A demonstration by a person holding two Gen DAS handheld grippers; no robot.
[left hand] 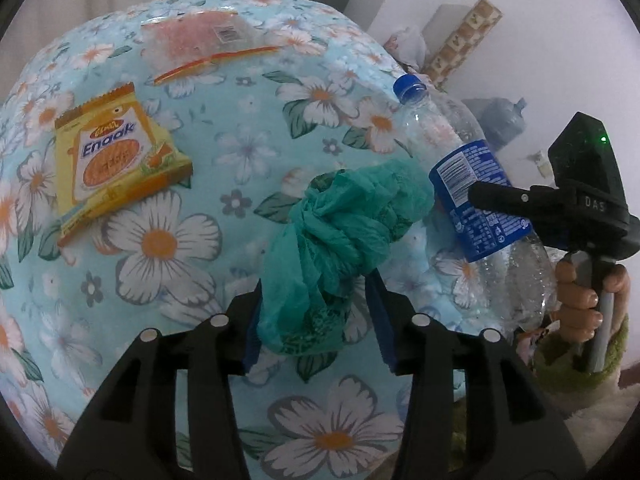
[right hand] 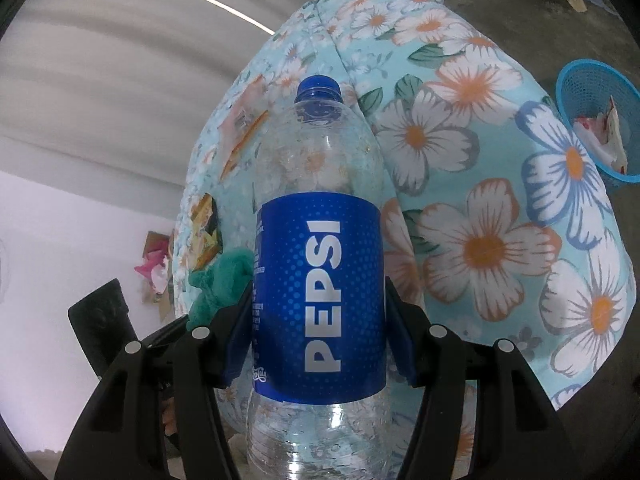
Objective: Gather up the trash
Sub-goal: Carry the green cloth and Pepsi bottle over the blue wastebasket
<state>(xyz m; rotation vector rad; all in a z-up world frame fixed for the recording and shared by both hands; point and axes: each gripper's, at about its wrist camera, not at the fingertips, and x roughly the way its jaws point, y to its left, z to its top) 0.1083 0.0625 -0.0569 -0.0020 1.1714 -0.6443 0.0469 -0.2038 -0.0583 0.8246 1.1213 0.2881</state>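
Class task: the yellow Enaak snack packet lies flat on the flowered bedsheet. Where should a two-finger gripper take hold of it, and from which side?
Probably the zigzag top seam of the Enaak packet, approached from its far, upper edge. The packet lies flat on the bedsheet, so its face offers nothing to pinch; the thin seam fits between two pads.

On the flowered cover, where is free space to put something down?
Free: the floral cover below the yellow snack packet, left of the green bag; also the patch between packet and clear red-striped bag. Crowded: the right edge, where green bag and Pepsi bottle meet.
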